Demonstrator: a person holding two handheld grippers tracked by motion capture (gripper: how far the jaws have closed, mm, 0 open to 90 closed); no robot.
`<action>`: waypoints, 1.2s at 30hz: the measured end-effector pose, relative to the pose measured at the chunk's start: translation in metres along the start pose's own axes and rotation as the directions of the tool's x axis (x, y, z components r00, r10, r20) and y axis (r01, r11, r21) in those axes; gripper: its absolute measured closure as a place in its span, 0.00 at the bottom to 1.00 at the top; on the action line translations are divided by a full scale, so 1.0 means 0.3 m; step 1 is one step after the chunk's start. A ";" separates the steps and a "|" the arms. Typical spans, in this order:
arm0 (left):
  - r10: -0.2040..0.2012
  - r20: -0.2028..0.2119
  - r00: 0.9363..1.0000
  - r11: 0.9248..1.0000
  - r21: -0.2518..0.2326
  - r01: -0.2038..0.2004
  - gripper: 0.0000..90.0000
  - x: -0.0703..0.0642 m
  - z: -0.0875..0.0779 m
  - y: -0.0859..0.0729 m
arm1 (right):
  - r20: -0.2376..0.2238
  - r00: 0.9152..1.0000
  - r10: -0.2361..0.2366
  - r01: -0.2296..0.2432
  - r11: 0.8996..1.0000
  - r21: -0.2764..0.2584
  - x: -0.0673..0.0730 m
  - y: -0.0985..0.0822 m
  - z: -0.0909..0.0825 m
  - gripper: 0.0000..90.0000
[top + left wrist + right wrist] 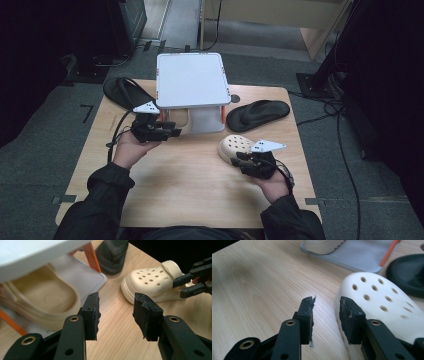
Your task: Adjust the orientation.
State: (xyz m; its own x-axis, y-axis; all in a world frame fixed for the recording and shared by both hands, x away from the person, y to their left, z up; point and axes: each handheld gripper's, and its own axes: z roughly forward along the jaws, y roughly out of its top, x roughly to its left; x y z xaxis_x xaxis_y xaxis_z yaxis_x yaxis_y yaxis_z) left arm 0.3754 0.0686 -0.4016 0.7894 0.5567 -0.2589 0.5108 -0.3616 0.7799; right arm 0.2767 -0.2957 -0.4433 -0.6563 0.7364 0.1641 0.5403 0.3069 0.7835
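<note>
The cream clog [235,147] lay on the tabletop [190,185], toe toward the white rack [190,80], probably so it could join its mate [45,297] already lying on the rack's lower shelf. The right gripper [250,162] hung just behind the clog, unclenched, with one jaw beside the clog's side and nothing clamped. The left gripper [167,131] hovered by the shelf, released and empty. Two black sandals [257,114] lay flanking the rack. No brand or writing was legible.

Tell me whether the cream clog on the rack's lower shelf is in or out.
In: the cream clog lies on the rack's lower shelf, under its white top.
</note>
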 end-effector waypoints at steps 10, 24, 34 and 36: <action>0.009 0.011 1.000 1.000 0.025 -0.009 0.62 0.003 0.061 -0.036 | 0.042 0.998 0.045 -0.044 0.999 -0.017 -0.026 -0.026 -0.048 0.70; 0.034 0.026 0.999 0.999 0.022 -0.035 0.62 0.012 0.096 -0.040 | 0.107 0.990 0.088 -0.079 0.993 -0.083 -0.042 -0.055 -0.130 0.69; 0.035 0.017 0.999 0.999 0.014 -0.035 0.62 0.017 0.096 -0.043 | 0.145 0.985 0.097 -0.092 0.995 -0.036 -0.079 -0.083 -0.110 0.70; 0.037 0.016 0.999 0.999 0.013 -0.038 0.62 0.016 0.096 -0.043 | 0.153 0.985 0.084 -0.087 0.996 0.012 -0.085 -0.093 -0.094 0.70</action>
State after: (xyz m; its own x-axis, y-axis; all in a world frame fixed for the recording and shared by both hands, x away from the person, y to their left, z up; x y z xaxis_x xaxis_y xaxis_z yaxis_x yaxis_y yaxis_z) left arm 0.3825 0.0545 -0.4293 0.8134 0.5304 -0.2387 0.4852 -0.3923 0.7815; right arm 0.2636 -0.3400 -0.4525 -0.5199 0.8434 0.1356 0.6015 0.2487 0.7592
